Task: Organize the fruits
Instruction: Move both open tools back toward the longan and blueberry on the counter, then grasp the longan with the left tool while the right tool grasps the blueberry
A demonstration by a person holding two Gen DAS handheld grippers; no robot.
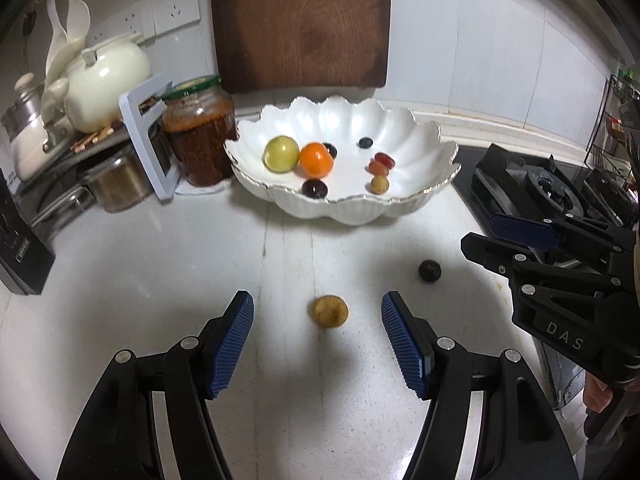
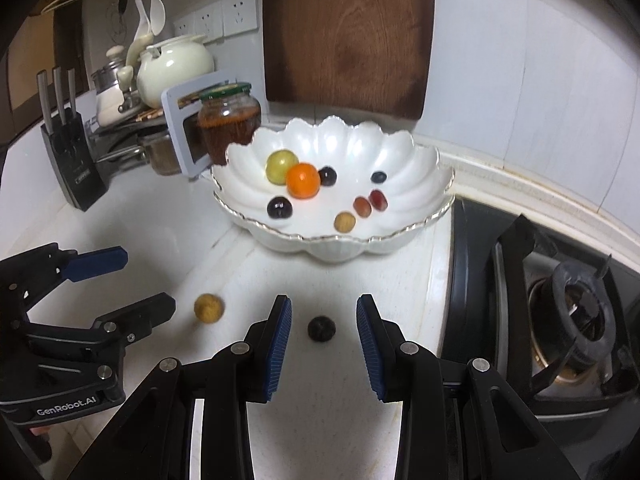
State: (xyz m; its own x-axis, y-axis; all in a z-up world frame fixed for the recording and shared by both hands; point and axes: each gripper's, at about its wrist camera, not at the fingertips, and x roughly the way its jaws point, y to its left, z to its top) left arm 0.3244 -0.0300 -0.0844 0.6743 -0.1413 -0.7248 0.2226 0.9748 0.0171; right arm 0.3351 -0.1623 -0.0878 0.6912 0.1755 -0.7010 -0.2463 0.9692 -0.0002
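While both pairs of tongs hang tilted down over the white counter [image 1: 120, 272], each one has its own loose fruit lined up straight ahead, and that pairing is what the next move seems to turn on. Just beyond the tips of the left tongs [image 1: 317, 312], centred in the gap, lies the tan fruit [image 1: 329, 311]; the pads [image 1: 232, 344] stand wide on either side of it and touch nothing. Before the right tongs [image 2: 323, 312] lies the dark fruit [image 2: 321, 329], also in the middle of the gap, with the jaws set narrower but clear of it on both sides, so they hold nothing. Both fruits are roundish, with no long axis to fuss over. Seen from the left tongs, the dark fruit lies off to the right and a little farther ahead, nearer the right tongs. Farther ahead of both pairs, well apart from the loose fruits, stands the scalloped white bowl [image 1: 420, 200] with several fruits already in it.
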